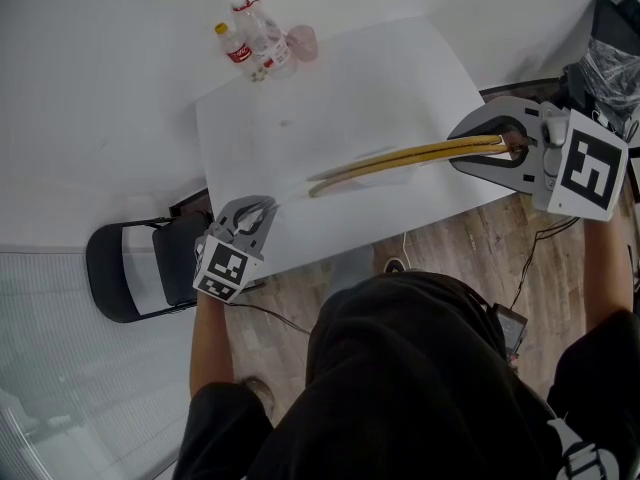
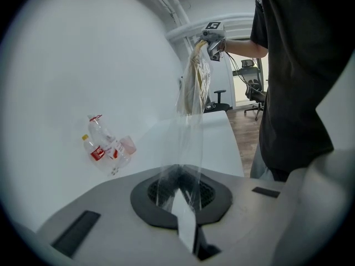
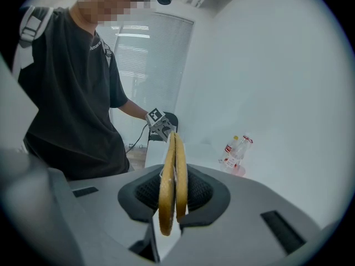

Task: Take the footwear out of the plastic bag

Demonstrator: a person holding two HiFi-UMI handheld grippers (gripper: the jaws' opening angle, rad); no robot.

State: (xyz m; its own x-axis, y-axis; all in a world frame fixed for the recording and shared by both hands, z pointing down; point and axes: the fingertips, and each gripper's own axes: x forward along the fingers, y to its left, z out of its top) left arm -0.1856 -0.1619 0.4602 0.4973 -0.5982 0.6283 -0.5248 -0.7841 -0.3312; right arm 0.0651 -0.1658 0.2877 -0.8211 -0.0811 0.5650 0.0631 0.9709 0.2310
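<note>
While the right gripper (image 1: pixel 508 146) is clenched on the tan footwear (image 1: pixel 400 160), the left gripper (image 1: pixel 260 208) pinches the clear plastic bag (image 2: pixel 191 143) tight; bottles (image 1: pixel 255 43) lie near the table's (image 1: pixel 350 78) far left corner.

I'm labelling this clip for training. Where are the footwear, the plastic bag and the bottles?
footwear (image 1: pixel 420 155): head view, middle of the tan soles, seen edge-on.
plastic bag (image 2: pixel 191 143): left gripper view, stretched clear film, mid-length.
bottles (image 1: pixel 265 38): head view, body of the larger clear bottle.
</note>
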